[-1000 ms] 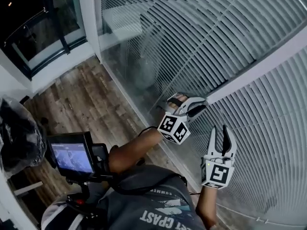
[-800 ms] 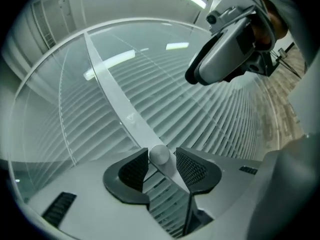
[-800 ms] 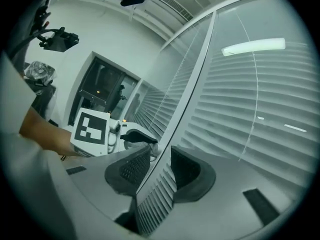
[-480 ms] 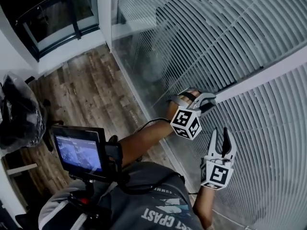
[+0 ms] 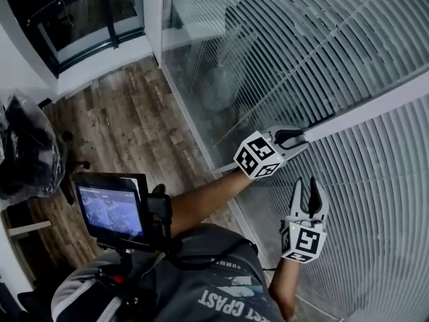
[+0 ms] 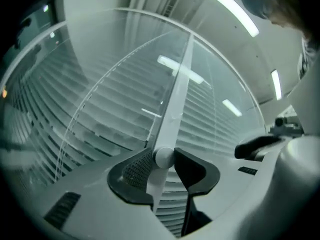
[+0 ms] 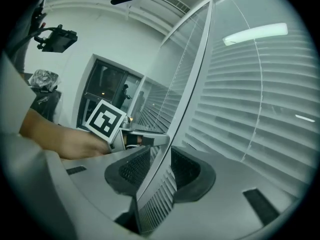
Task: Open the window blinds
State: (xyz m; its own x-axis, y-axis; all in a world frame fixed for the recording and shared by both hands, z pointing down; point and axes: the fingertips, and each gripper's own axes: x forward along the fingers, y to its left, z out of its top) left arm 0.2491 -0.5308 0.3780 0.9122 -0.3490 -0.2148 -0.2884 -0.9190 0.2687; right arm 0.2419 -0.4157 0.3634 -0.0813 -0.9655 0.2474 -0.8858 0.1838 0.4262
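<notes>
Your left gripper point(image 6: 165, 160) has its jaws spread wide. They have just been opening, and the tilt wand point(image 6: 176, 96) sits loose in the gap. The wand's rounded knob is right between the two pads, and I can't tell whether either pad still brushes it. The wand's long axis runs out of the jaw gap, up and slightly right in the left gripper view, and a short stretch shows below the knob. It crosses the slats rather than following them. The blinds point(image 5: 348, 52) are straight ahead of both jaw pairs, close beyond the tips. The slats' long axis runs sideways along the window, stacked one above another. Your right gripper point(image 5: 307, 184) points up at the blinds with jaws partly apart and clamps nothing. In the right gripper view the white frame bar point(image 7: 196, 66) lines up through its gap, with slat ends showing low between the pads. From the head view that gripper sits below the bar, apart from it, and your left gripper is at the bar's near end.
</notes>
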